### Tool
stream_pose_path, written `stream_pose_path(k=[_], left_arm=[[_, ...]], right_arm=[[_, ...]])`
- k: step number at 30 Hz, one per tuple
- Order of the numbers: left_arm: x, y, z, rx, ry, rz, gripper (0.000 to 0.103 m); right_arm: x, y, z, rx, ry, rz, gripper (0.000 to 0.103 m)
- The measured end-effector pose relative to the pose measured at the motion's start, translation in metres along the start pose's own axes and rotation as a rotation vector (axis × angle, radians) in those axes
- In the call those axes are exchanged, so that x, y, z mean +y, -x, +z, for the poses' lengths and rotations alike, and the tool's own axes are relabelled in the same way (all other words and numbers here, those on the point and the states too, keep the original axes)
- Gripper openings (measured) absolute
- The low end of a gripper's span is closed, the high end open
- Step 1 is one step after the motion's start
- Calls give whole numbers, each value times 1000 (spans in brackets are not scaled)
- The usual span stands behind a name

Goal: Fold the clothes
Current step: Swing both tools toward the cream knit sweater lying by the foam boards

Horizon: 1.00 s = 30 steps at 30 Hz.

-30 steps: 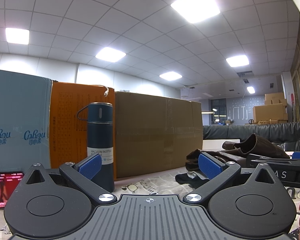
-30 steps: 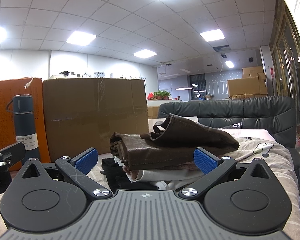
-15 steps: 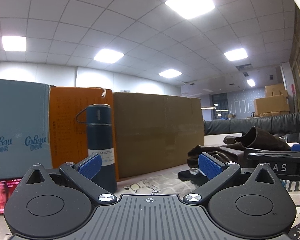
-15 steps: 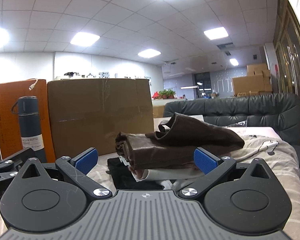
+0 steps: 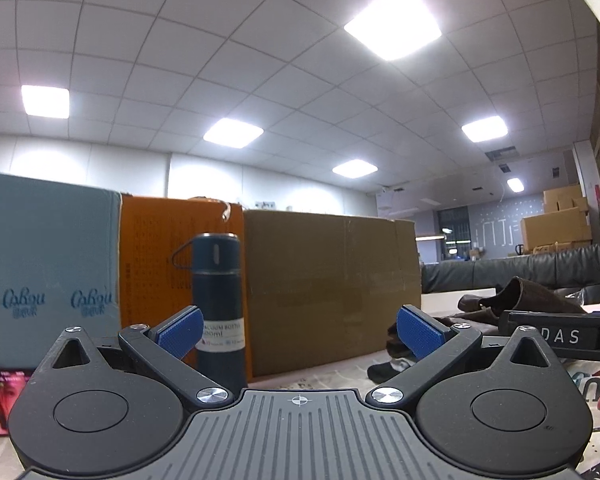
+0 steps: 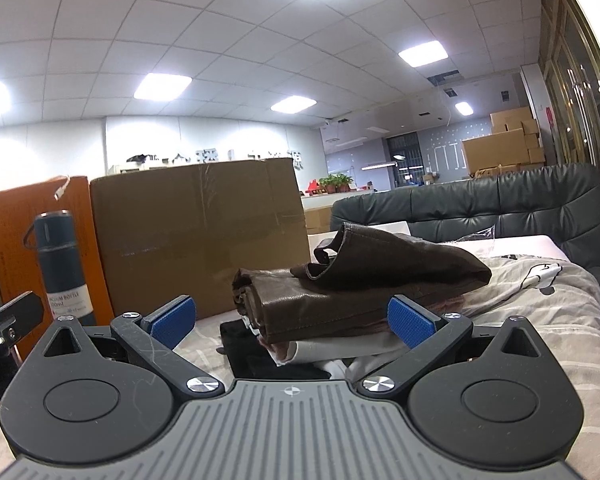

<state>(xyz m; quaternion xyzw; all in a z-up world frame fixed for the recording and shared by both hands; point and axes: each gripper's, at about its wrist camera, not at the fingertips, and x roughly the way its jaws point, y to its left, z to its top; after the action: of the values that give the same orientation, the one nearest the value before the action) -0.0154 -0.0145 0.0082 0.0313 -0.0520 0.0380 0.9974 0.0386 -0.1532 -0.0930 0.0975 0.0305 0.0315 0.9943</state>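
Cardboard dominates the back of the work surface: a wide brown cardboard box (image 6: 200, 240) stands upright beside a tall orange carton (image 6: 16, 240), with a pale blue-grey carton printed with script lettering (image 5: 48, 268) at the far left of the left wrist view. Behind the surface runs a dark tufted leather sofa (image 6: 480, 208), and a grey-and-white printed cloth (image 6: 540, 300) covers the right side of the table.

On that cloth lies the pile of clothes, topped by a dark brown leather-look garment (image 6: 360, 288) folded loosely in 2 layers over a white garment (image 6: 340, 350) and a black garment (image 6: 252, 352). The pile sits directly ahead of the right gripper (image 6: 292, 320), whose 2 blue-padded fingers are spread wide and hold nothing; the garment lies beyond the fingertips and is not touched by them.

A dark blue vacuum bottle with a white label (image 5: 218, 304) stands upright just in front of the orange carton. The left gripper (image 5: 300, 330) points at the brown box, its blue pads likewise spread apart and empty, with the clothes pile off to its right. A phone screen (image 5: 0, 400) glows at the lower left edge.
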Motion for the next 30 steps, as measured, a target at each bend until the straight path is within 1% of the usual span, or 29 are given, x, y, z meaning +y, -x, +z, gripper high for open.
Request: stream_pose_path(k=[2, 4, 6, 10, 12, 14, 16, 18, 20, 22, 25, 27, 29, 30], left_arm=[[0, 6, 4, 0, 8, -2, 103], [-1, 15, 9, -5, 11, 27, 103], [-1, 26, 13, -9, -8, 58, 103], [1, 58, 23, -35, -52, 106, 103], [5, 75, 28, -42, -66, 133, 103], [9, 92, 32, -44, -88, 167, 103], [16, 109, 36, -46, -122, 217, 103], [28, 127, 40, -49, -155, 260, 103], [43, 147, 43, -48, -198, 325, 103], [62, 167, 48, -47, -231, 405, 103], [92, 199, 57, -50, -282, 523, 103], [112, 221, 66, -54, -315, 633, 103], [133, 243, 78, -57, -314, 745, 103], [145, 255, 83, -59, -272, 797, 103]], right_arm=[[-2, 3, 1, -13, -13, 9, 103], [-2, 8, 3, -36, -23, 26, 103], [-2, 15, 6, -58, -33, 49, 103], [-1, 39, 18, -91, -46, 142, 103], [3, 54, 23, -91, -44, 210, 103], [8, 68, 28, -70, -44, 293, 103], [16, 81, 31, -43, -38, 376, 103], [31, 95, 37, -14, -32, 490, 103], [48, 104, 44, 34, -44, 624, 103], [68, 113, 50, 90, -57, 757, 103], [104, 119, 57, 200, -73, 942, 103], [131, 122, 57, 273, -87, 1044, 103], [161, 124, 55, 342, -88, 1120, 103], [173, 123, 54, 373, -86, 1146, 103]])
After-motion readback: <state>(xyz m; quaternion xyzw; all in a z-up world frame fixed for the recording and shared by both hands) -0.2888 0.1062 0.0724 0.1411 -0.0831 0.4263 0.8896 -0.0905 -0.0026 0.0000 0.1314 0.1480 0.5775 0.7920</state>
